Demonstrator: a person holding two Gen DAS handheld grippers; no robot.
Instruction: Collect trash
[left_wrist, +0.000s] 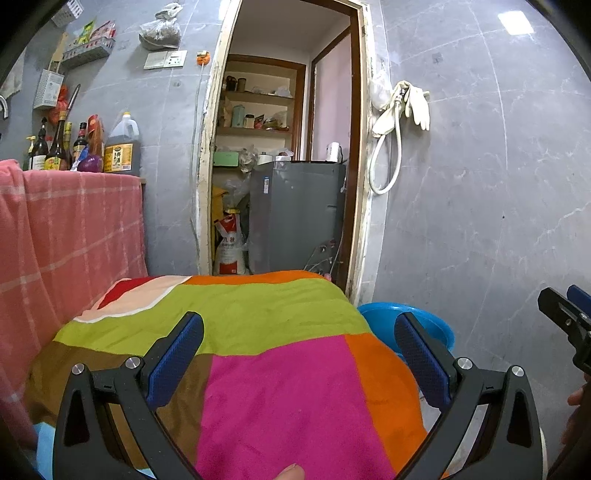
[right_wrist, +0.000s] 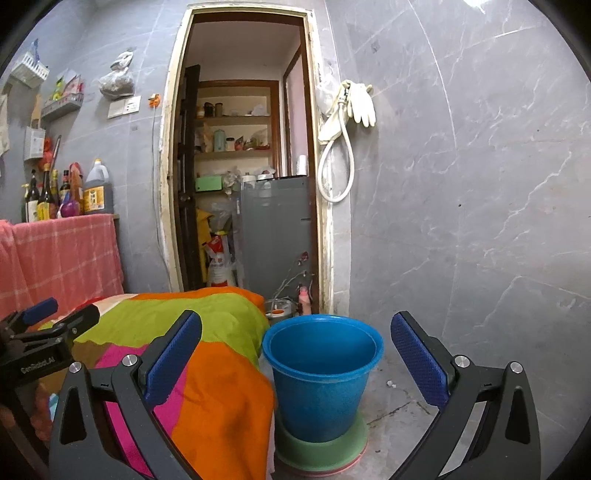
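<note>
A patchwork cloth (left_wrist: 258, 369) in green, pink, orange and brown covers the table under my left gripper (left_wrist: 299, 321), which is open and holds nothing. No loose trash shows on the cloth. A blue plastic bucket (right_wrist: 321, 373) stands on the floor by the table's right corner, on a green round base (right_wrist: 325, 448); its inside looks empty. My right gripper (right_wrist: 295, 317) hangs open in front of the bucket, slightly above it. The bucket's rim (left_wrist: 424, 325) peeks past the cloth in the left wrist view. Each gripper shows in the other's view: right gripper (left_wrist: 559, 295), left gripper (right_wrist: 70, 310).
A pink checked cloth (left_wrist: 74, 236) drapes the counter at left, with bottles (left_wrist: 120, 147) on top. The open doorway (right_wrist: 240, 184) leads to shelves and a grey cabinet (right_wrist: 275, 229). A small pot (right_wrist: 279, 308) sits on the floor by it. A hose and gloves (right_wrist: 347, 107) hang on the grey tiled wall.
</note>
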